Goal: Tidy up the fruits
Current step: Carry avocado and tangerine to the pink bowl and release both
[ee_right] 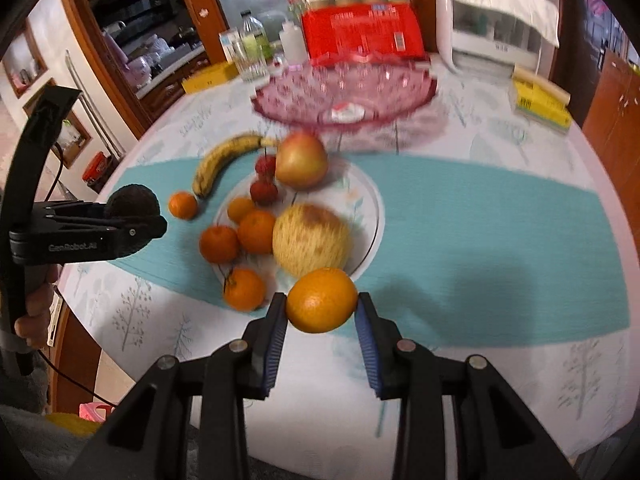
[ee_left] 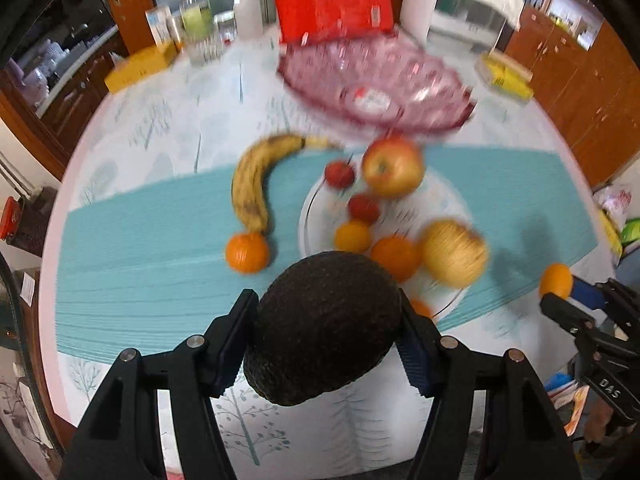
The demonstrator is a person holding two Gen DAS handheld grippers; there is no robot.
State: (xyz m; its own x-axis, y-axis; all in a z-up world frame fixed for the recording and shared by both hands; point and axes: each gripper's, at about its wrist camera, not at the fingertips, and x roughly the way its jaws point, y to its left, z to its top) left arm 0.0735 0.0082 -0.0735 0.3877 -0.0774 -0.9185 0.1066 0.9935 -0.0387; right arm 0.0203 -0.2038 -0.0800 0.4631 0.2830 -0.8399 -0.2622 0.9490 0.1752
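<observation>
The left gripper [ee_left: 326,332] pinches a dark avocado [ee_left: 324,328] across its broad middle, both pads pressed on the skin and the fruit hanging clear above the near edge of the table [ee_left: 160,112]. The right gripper [ee_right: 322,308] is squeezed on a small orange [ee_right: 322,300], held by its sides just above the teal runner [ee_right: 500,232]. Ahead lies the white plate [ee_right: 370,200] with an apple [ee_right: 302,160], a pale yellow melon-like fruit [ee_right: 312,240], several small oranges and two red berries; a banana [ee_left: 250,184] and one more orange lie beside the plate on the runner. Beyond stands the empty pink glass bowl [ee_left: 332,68] — probably where the fruit is meant to go. The avocado looks fairly heavy for its size, with rough, pebbled skin that should grip well, but if ripe it will bruise under hard pressure, so a hold across the widest part with moderate force suits it. The orange is light, firm and round — it may roll out of the pads unless they stay on its equator. The glass bowl is fragile, so fruit should be set in low, not dropped.
</observation>
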